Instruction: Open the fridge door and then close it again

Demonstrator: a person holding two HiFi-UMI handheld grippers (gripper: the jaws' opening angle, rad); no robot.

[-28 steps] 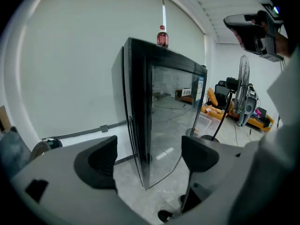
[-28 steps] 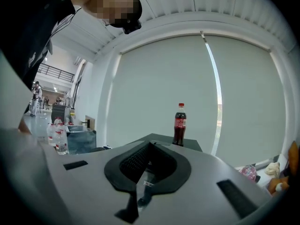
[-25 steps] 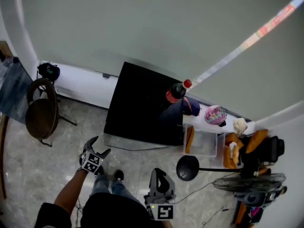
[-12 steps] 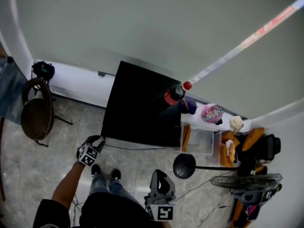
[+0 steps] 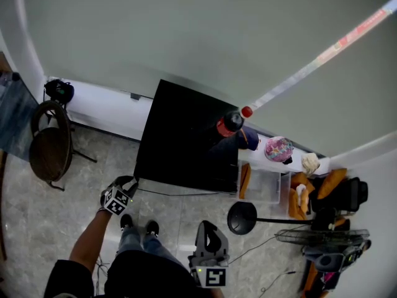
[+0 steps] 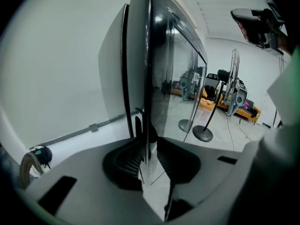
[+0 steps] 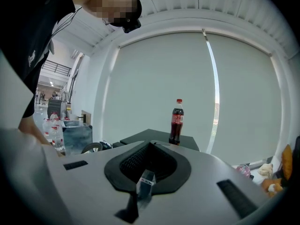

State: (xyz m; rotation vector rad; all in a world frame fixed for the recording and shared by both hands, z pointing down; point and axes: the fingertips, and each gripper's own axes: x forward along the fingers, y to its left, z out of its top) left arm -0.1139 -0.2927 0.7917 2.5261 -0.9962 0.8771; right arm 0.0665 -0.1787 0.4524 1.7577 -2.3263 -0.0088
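Observation:
A low black fridge [image 5: 186, 135] stands against the white wall, with a cola bottle [image 5: 229, 123] on its top. My left gripper [image 5: 127, 182] is at the fridge's front left corner. In the left gripper view its jaws [image 6: 149, 144] are closing, and the free edge of the glossy door [image 6: 173, 78] stands between the ribbed pads, which touch it on both sides. My right gripper [image 5: 208, 227] hangs near my body, away from the fridge. Its jaws [image 7: 150, 146] are shut and empty, pointing at the fridge top and the bottle [image 7: 177, 121].
A round wooden chair [image 5: 49, 148] stands left of the fridge. To the right are a fan's round base [image 5: 243, 218], a clear plastic bin [image 5: 267, 188], a pink object [image 5: 279, 149] and orange items. A cable runs across the tiled floor in front.
My left gripper moved up to the fridge's front left corner, and its jaws went from wide open to narrow around the door edge. The right gripper stayed put.

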